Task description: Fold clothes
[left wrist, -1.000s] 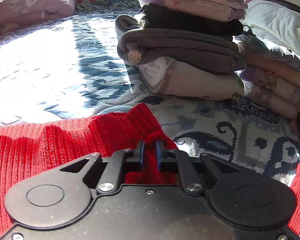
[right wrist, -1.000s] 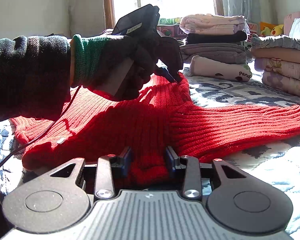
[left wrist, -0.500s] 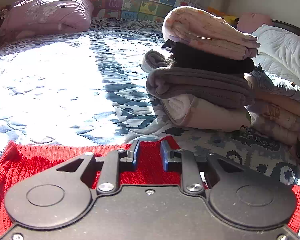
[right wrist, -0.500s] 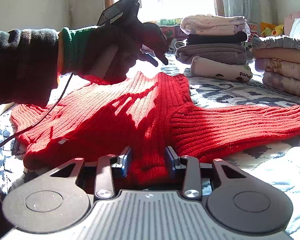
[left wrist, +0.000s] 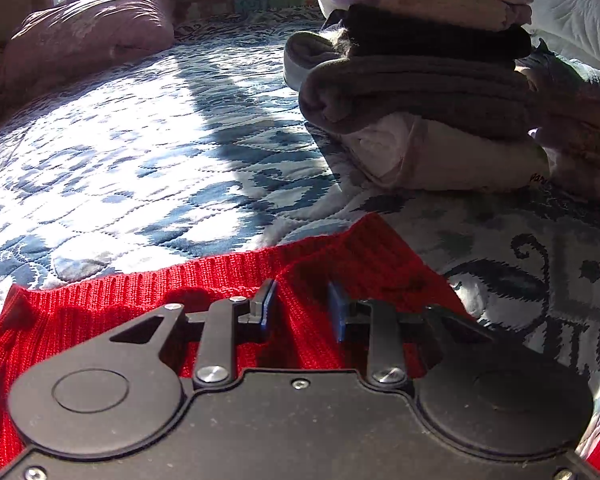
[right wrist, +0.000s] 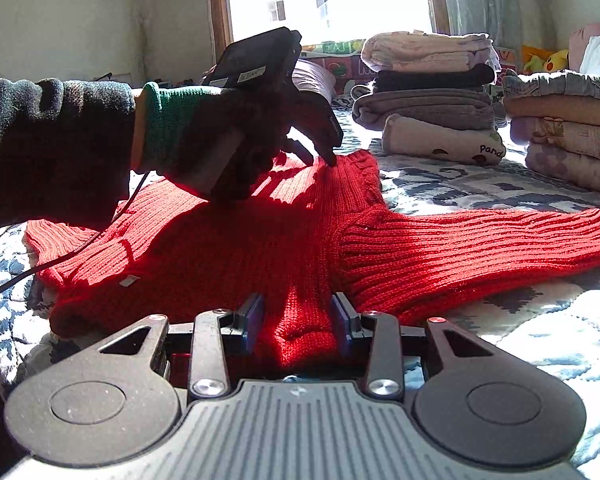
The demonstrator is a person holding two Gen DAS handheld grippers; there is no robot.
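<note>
A red knit sweater [right wrist: 228, 240] lies spread on the quilted bed, one sleeve [right wrist: 480, 248] stretched to the right. My right gripper [right wrist: 298, 326] is shut on a bunched fold of its near edge. My left gripper [left wrist: 302, 310] is open over the sweater's far edge [left wrist: 340, 256], a raised ridge of red knit standing between its blue pads [left wrist: 267, 308]. In the right wrist view the left gripper [right wrist: 320, 152] is held by a gloved hand [right wrist: 204, 136], its tips touching the sweater's far corner.
A stack of folded clothes [left wrist: 416, 80] stands just beyond the sweater's far edge, with a second stack [right wrist: 564, 128] to its right. A pink pillow [left wrist: 84, 36] lies at the far left. A blue patterned quilt [left wrist: 140, 160] covers the bed. A cable [right wrist: 40, 268] trails over the sweater's left side.
The left gripper let go of the sweater's corner, lifted, then came back down onto the far edge with its jaws wider. The right gripper kept its hold and has not moved.
</note>
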